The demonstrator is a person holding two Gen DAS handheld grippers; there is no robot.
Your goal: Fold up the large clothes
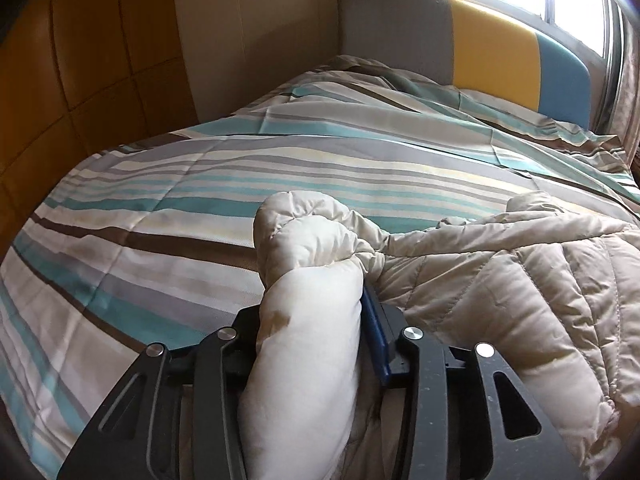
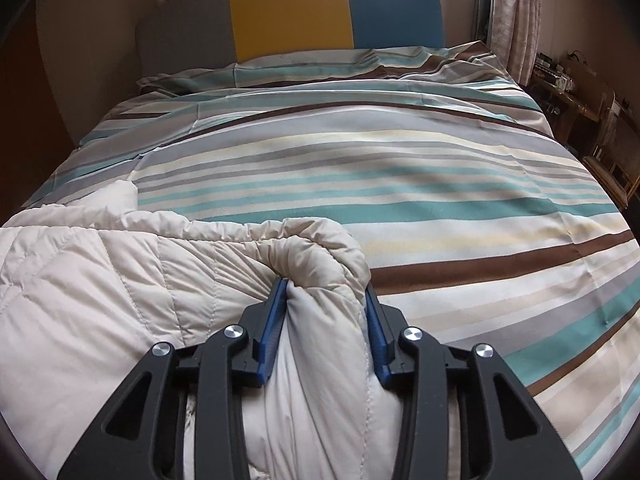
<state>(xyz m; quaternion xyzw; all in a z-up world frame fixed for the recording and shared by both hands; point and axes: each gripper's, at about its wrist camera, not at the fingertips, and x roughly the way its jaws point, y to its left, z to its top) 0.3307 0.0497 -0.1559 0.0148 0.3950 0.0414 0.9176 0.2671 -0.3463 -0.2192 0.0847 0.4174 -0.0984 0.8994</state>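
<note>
Coat (image 2: pixel 100 280), cream and quilted, lies on the striped bed (image 2: pixel 440 184); left gripper (image 1: pixel 316 320) and right gripper (image 2: pixel 326 320) each clamp a bunched edge; it looks puffy, light and slippery, so deep bites on seams should hold best.

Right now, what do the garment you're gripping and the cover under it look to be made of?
Quilted garment: cream, likely padded synthetic shell with a slight sheen; stitched channels puff between seams. Striped bed cover: matte woven fabric, probably cotton or a blend; it shows sharp fold creases and no gloss.
</note>
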